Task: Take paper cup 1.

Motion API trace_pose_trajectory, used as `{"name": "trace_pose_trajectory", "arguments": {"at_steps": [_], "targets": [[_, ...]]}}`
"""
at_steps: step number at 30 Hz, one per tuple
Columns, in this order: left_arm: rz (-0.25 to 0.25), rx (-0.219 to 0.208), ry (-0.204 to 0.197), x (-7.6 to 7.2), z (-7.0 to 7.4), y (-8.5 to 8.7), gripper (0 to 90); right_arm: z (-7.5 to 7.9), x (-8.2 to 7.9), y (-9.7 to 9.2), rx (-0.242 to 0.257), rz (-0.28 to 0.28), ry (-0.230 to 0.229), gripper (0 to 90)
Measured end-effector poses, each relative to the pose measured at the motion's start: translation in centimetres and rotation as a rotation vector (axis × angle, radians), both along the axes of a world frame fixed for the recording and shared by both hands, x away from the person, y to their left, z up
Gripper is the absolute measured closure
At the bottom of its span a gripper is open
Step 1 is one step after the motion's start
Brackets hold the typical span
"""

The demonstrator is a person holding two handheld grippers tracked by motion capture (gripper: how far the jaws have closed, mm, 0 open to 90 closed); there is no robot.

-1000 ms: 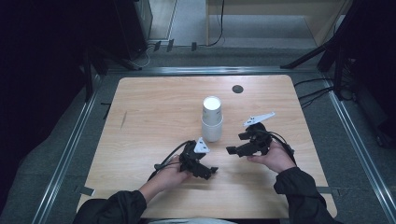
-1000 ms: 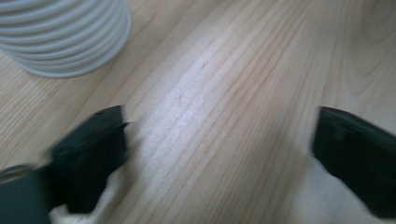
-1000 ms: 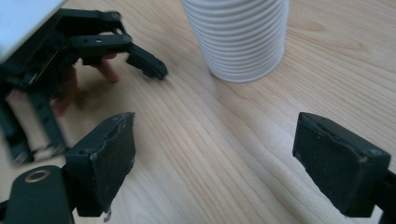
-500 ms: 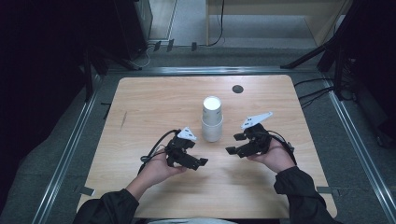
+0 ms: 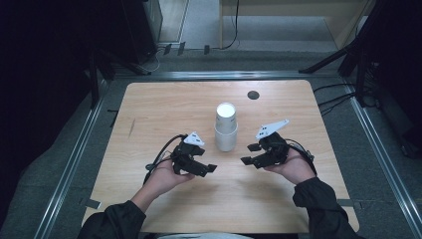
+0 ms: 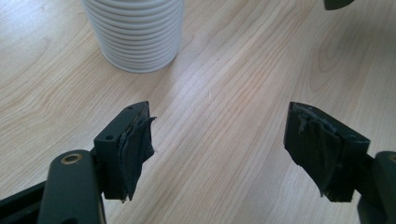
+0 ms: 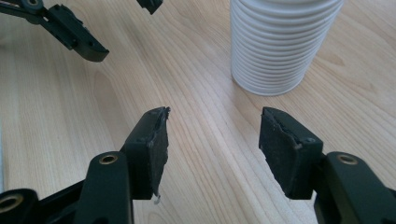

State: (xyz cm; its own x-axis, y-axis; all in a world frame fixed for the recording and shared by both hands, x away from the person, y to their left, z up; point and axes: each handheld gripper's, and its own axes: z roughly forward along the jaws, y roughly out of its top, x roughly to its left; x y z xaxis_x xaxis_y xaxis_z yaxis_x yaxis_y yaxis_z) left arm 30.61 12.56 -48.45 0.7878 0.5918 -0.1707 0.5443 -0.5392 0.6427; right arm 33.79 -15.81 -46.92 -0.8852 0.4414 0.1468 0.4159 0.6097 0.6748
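Left gripper: sits at 7 o'clock from the stack, close by but not touching. Its jaws have just been closing, yet they stand moderately apart with bare wood between them.

Centre: the tall white ribbed stack of paper cups stands upright on the light wooden table, mid-board, and nothing grips it. In the left gripper view it lies at 11 o'clock beyond the jaws.

Right gripper: sits at 4 o'clock from the stack and near it. Its jaws have also been narrowing, but they are parted and hold nothing. Its own view puts the stack at 1 o'clock.

Judgement: this looks like the approach to a two-sided grasp. Reopen each gripper wider than the cups first. Bring one in low to pin the base, and set the other squarely on the top cup's rim. Squeeze gently, since thin ribbed walls buckle, and lift straight up so the stack doesn't tip.
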Motion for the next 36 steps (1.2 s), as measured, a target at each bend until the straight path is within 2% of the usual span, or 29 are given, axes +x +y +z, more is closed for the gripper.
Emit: {"name": "trace_pose_trajectory", "arguments": {"at_steps": [2, 6, 10, 13, 18, 23, 32, 36], "targets": [[-0.007, -0.003, 0.004, 0.0, 0.0, 0.0, 18.7, 0.0, -0.1, 0.0, -0.008, 0.007, -0.007, 42.7], [-0.009, -0.018, -0.005, -0.1, 0.3, 0.2, 18.8, 0.1, 0.0, 0.0, -0.02, 0.01, -0.007, 42.2], [-0.018, -0.023, 0.02, 0.1, 0.1, 0.3, 18.7, 0.5, 0.0, 0.2, -0.003, 0.014, -0.025, 38.7], [-0.019, -0.025, 0.018, 0.1, 0.2, 0.4, 18.7, 0.6, 0.0, 0.4, -0.011, 0.024, -0.012, 37.6], [-0.041, -0.015, 0.004, -0.2, 0.4, 0.4, 18.0, 0.8, -0.1, 0.6, -0.021, 0.041, -0.001, 37.0], [-0.033, -0.018, -0.007, -0.4, 0.6, 0.5, 17.7, 1.2, -0.1, 0.4, -0.029, 0.047, 0.0, 36.7], [-0.028, -0.017, -0.011, -0.6, 0.6, 0.9, 18.3, 2.0, 0.3, 0.2, -0.045, 0.063, -0.021, 36.9], [-0.029, -0.003, -0.007, -0.7, 0.4, 1.0, 18.3, 2.5, 0.5, 0.2, -0.053, 0.078, -0.036, 36.8]]}}
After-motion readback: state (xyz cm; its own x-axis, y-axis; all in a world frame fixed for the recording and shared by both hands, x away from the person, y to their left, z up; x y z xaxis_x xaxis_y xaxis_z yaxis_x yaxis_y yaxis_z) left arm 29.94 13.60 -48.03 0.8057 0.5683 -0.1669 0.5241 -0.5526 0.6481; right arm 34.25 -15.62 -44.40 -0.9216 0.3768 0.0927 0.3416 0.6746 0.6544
